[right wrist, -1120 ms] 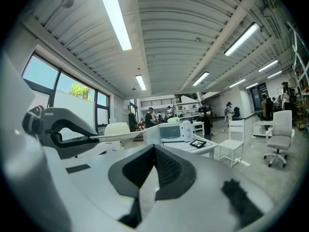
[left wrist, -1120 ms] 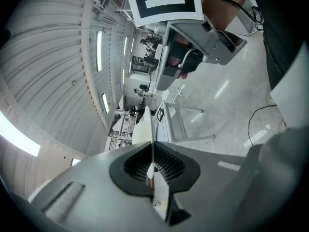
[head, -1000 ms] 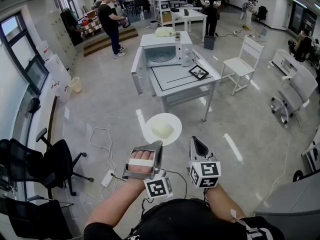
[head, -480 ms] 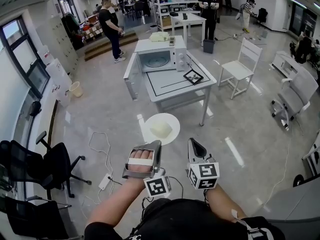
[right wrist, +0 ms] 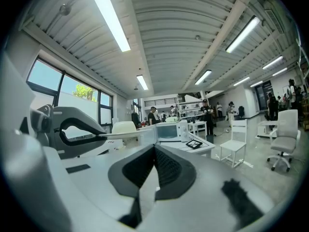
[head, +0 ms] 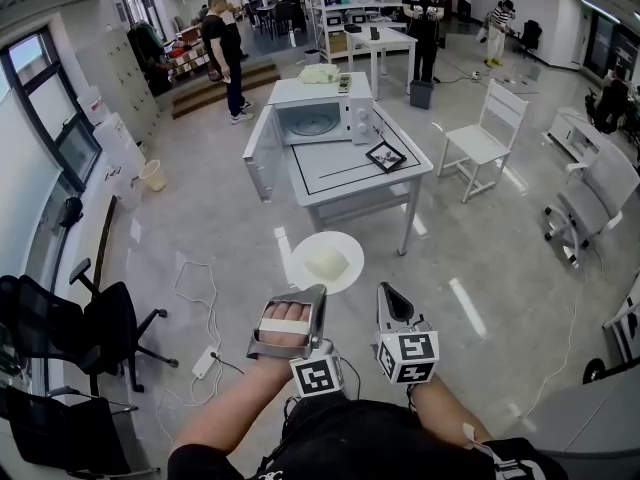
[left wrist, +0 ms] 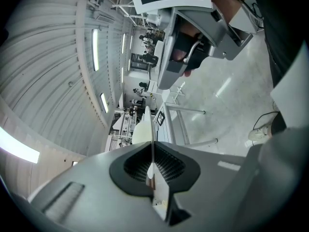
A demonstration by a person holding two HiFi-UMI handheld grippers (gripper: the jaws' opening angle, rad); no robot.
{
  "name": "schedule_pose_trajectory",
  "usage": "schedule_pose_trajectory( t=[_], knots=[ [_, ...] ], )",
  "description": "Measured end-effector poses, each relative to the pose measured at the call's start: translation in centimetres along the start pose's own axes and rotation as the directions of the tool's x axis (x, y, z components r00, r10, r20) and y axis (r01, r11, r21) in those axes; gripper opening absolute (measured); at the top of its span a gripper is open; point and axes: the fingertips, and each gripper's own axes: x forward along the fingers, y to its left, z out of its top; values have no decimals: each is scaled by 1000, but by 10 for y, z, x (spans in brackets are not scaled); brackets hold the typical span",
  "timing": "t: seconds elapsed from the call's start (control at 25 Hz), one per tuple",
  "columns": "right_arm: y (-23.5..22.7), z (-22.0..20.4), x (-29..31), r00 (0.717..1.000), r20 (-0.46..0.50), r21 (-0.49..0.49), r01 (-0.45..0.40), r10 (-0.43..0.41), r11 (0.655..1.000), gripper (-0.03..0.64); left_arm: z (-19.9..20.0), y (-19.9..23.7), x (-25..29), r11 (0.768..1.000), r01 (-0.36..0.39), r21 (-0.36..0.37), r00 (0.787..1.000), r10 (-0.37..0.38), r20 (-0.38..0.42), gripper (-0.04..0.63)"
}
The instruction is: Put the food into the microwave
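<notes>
Black shirt (head: 345, 440), grey left tool (head: 319, 291), grey right tool (head: 384, 289), black-and-white marker cubes (head: 317, 375)

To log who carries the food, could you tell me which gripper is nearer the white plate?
Left. The left gripper grips the near rim of the plate; the right gripper, shut and empty, sits apart at its right.

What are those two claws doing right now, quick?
Left gripper: closed on the rim of the plate, which carries the food.
Right gripper: closed, holding nothing.
</notes>
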Motion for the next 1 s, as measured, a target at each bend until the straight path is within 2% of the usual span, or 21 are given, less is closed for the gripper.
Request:
schedule_pose_trajectory(
  t=[0.24, 0.48, 0.6, 1.0],
  knots=[
    [-18, -2, 26, 1000, -10, -4, 22, -22, 1000, 8, 2, -4, 34, 999, 31, -14, 999, -31, 23, 23],
    [-34, 9, 66, 999, -10, -31, 36, -37, 999, 8, -5, 10, 83, 1000, 20, 12, 999, -20, 37, 23],
    [-39, 15, 86, 999, -14, -42, 41, -42, 998, 8, -6, 23, 103, 1000, 8, -9, 998, -7, 61, 23],
    [-41, 23, 158, 998, -30, -52, 45, -47, 998, 8, -41, 42, 168, 999, 30, -16, 998, -30, 58, 23]
  ],
)
